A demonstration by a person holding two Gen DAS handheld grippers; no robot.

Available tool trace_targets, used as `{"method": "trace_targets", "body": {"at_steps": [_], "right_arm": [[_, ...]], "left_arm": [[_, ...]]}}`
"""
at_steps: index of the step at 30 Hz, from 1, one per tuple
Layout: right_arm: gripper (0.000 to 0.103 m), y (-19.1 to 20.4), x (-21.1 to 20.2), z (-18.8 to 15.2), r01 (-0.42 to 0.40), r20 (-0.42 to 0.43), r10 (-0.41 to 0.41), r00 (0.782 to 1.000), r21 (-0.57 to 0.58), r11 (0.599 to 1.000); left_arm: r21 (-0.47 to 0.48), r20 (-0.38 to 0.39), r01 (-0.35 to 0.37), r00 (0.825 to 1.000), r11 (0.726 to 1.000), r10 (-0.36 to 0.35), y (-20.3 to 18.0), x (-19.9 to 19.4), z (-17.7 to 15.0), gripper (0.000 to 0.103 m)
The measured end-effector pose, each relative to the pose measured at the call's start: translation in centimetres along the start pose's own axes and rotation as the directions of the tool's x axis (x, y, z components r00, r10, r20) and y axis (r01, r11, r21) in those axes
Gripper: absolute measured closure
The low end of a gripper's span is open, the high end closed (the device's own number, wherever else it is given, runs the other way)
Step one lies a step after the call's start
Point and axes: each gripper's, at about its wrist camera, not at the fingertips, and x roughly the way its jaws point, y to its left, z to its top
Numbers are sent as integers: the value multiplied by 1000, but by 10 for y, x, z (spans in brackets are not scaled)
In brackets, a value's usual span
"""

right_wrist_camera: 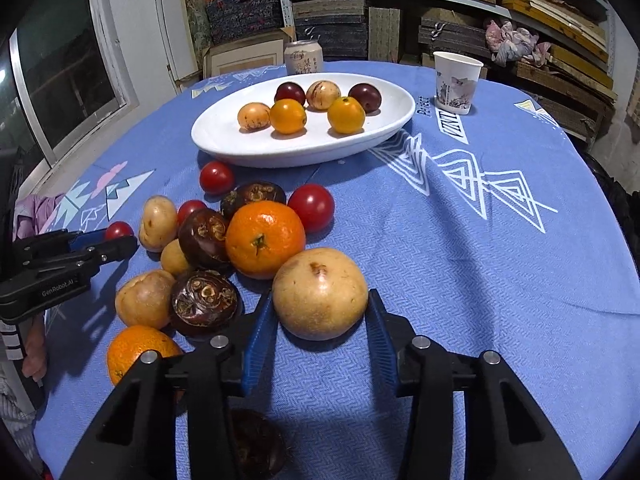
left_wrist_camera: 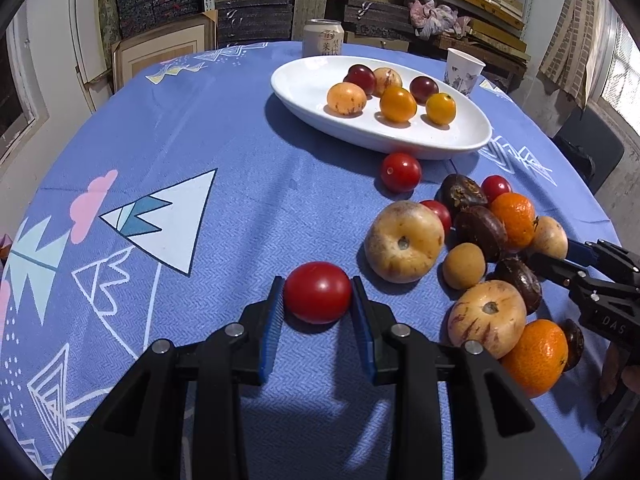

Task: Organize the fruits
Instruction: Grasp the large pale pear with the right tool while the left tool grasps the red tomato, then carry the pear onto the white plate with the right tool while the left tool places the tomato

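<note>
Red tomato clamped in left gripper, resting on tablecloth. Right gripper jaws pinching pale round fruit beside pile. Lift both straight, squeeze gently, carry to white dish, set down on bare space.

The left gripper carries "GenRobot.AI" in white on its black side. The right gripper shows "DAS" on its body. Beside the paper cup, the tablecloth reads "Perfect". Characters on the can beyond the cup are unreadable.
</note>
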Motion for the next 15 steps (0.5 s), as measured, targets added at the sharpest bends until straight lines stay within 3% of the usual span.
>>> {"method": "trace_targets", "body": {"at_steps": [4, 8, 15], "right_arm": [[56, -11, -12, 5, -13, 46, 10, 999, 50, 999], [56, -17, -20, 14, -54, 75, 48, 996, 85, 995], [56, -11, -24, 83, -95, 129, 83, 988, 86, 992]], "left_arm": [[-14, 59, -16, 998, 1000, 17, 3, -11, 3, 71], [-46, 100, 28, 995, 999, -23, 6, -20, 19, 71], [-34, 157, 20, 987, 999, -15, -16, -19, 84, 71]]}}
